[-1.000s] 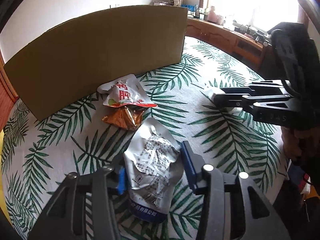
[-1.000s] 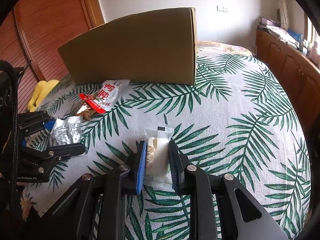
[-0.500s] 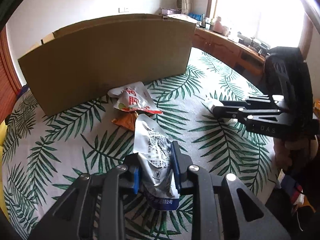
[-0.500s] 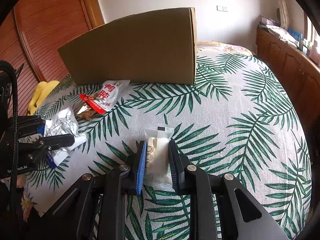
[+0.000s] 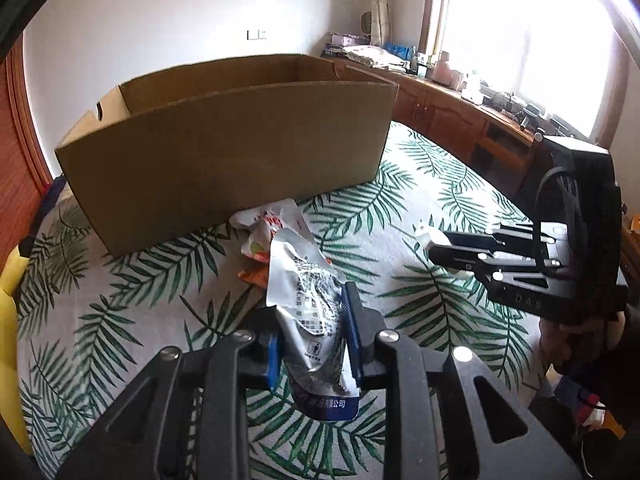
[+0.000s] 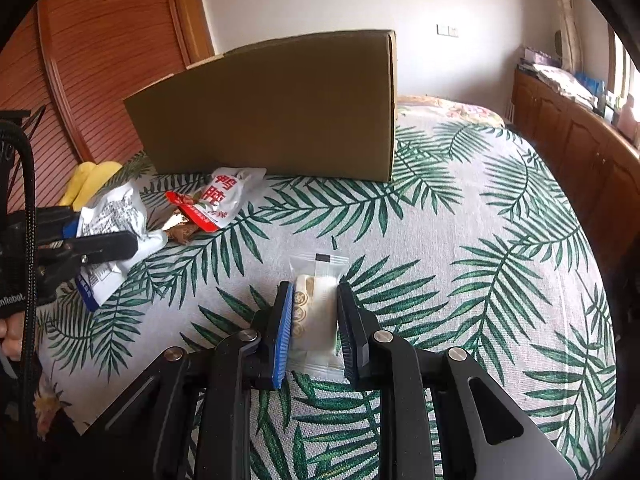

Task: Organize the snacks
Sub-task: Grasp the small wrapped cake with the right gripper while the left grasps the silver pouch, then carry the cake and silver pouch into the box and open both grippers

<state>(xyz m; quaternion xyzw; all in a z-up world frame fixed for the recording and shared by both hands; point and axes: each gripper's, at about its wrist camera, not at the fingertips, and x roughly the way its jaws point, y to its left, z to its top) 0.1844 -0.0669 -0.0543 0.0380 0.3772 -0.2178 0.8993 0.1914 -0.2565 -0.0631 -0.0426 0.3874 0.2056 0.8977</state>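
My left gripper (image 5: 312, 332) is shut on a silver snack pouch (image 5: 308, 300) with a blue bottom edge and holds it above the bed; the pouch also shows in the right wrist view (image 6: 116, 216). My right gripper (image 6: 314, 332) is shut on a clear packet of white round biscuits (image 6: 314, 312) that rests on the palm-leaf cover. An open cardboard box (image 5: 224, 148) stands behind. A white and red snack bag (image 6: 224, 196) and a small orange-brown packet (image 6: 182, 232) lie in front of the box.
The bed cover (image 6: 480, 264) has a green palm-leaf print. A yellow object (image 6: 92, 178) lies at the left by the wooden sliding door (image 6: 100, 60). A wooden cabinet (image 5: 460, 120) with clutter runs under the window at the right.
My left gripper closed on the silver pouch and lifted it up off the cover, so the box's open top now shows. My right gripper has stayed shut on the biscuit packet without moving.
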